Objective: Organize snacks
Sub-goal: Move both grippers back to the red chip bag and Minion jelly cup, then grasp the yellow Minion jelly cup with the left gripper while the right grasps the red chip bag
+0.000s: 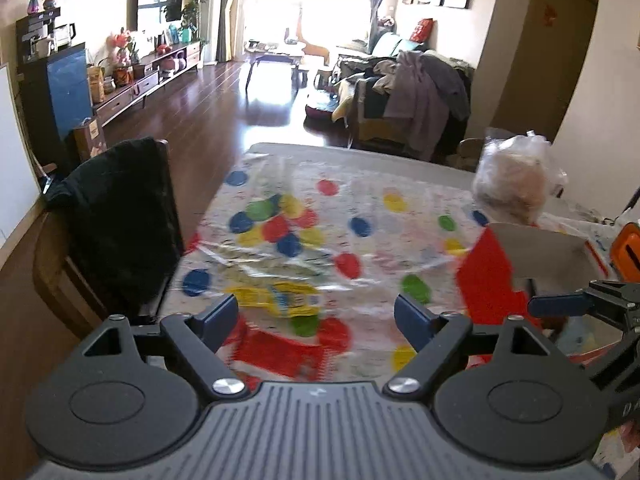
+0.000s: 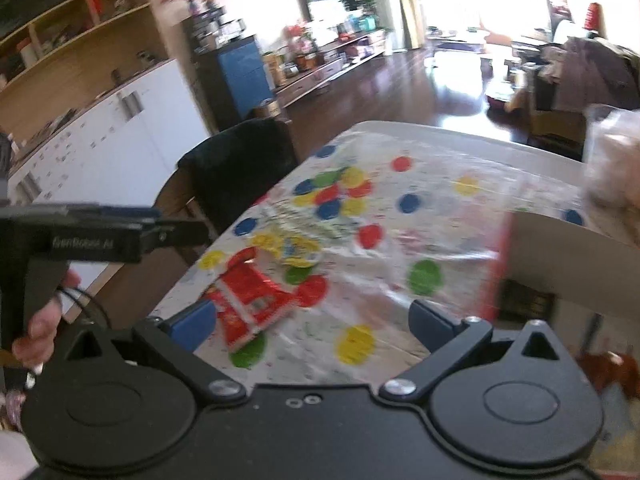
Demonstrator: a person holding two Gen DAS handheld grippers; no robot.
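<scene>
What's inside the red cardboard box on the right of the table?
The red cardboard box stands open at the top. Only its plain brown inner wall and a dark patch low inside show; the near wall hides the bottom, so I cannot tell if any snacks are in it.

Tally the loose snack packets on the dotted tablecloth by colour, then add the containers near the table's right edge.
Red foil snack packet: 1
Yellow snack packet with blue print: 1
Open red cardboard box: 1
Clear plastic bag with pale contents: 1
Total: 4
</scene>
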